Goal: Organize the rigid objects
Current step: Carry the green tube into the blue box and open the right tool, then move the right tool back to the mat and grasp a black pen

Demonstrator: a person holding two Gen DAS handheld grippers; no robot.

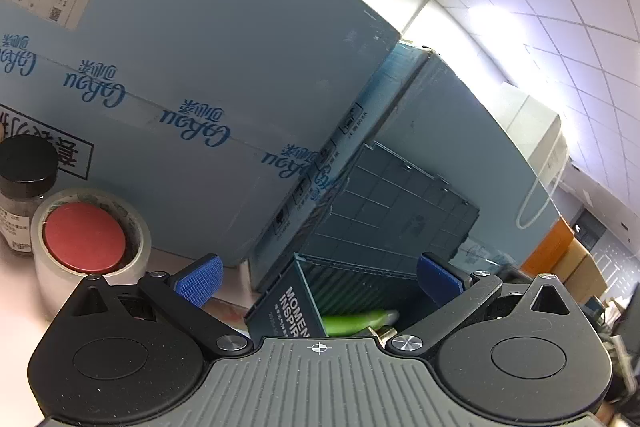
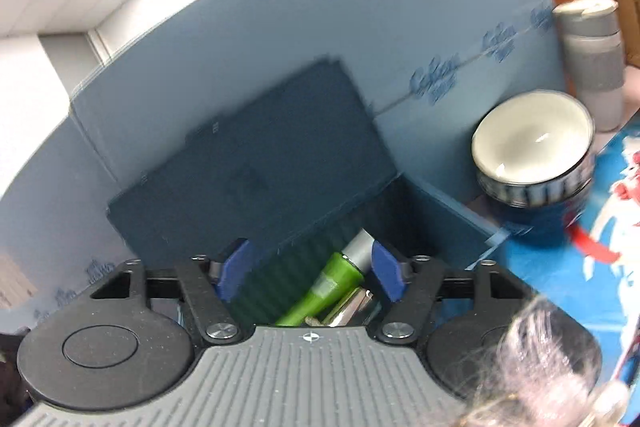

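Two grippers, left (image 1: 318, 277) and right (image 2: 310, 273), hang spread and empty over my dark storage box (image 2: 440, 223). Inside it lie a green tube (image 2: 320, 291) and, seemingly, something metal. I'd lift straight clear of its raised lid (image 2: 256, 163).

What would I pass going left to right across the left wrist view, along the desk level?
Black-capped jar → tape roll with a red disc in its core → dark storage box holding a green item.
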